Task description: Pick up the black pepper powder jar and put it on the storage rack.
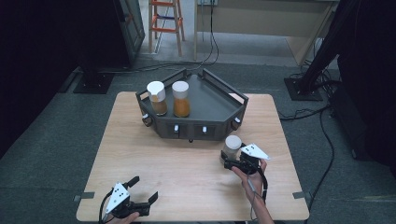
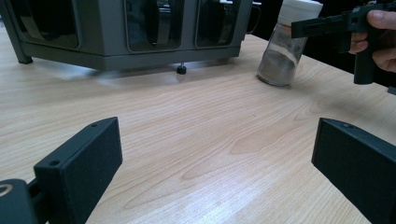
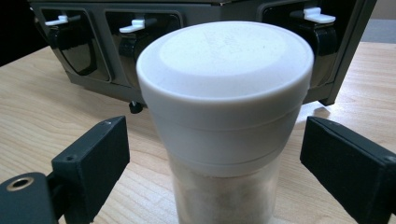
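A glass jar [image 1: 232, 145] with a white lid and pale powder stands on the wooden table, just in front of the dark grey rack [image 1: 196, 128]. My right gripper [image 1: 226, 161] is open, one jaw on each side of the jar [image 3: 224, 93] below its lid, with gaps on both sides. My left gripper [image 1: 145, 187] is open over bare wood at the front left, holding nothing. In the left gripper view the jar [image 2: 285, 46] shows far right, with a right-gripper finger [image 2: 322, 23] beside its lid. Two more white-lidded jars, brown [image 1: 157, 99] and orange [image 1: 180, 99], stand in the rack.
The rack [image 2: 130, 51] sits at the table's far middle on small feet, with dark dispensers and white levers [image 3: 135, 24] along its front. The table edge [image 1: 187, 218] lies close to both hands. Cables and stand bases lie on the floor around.
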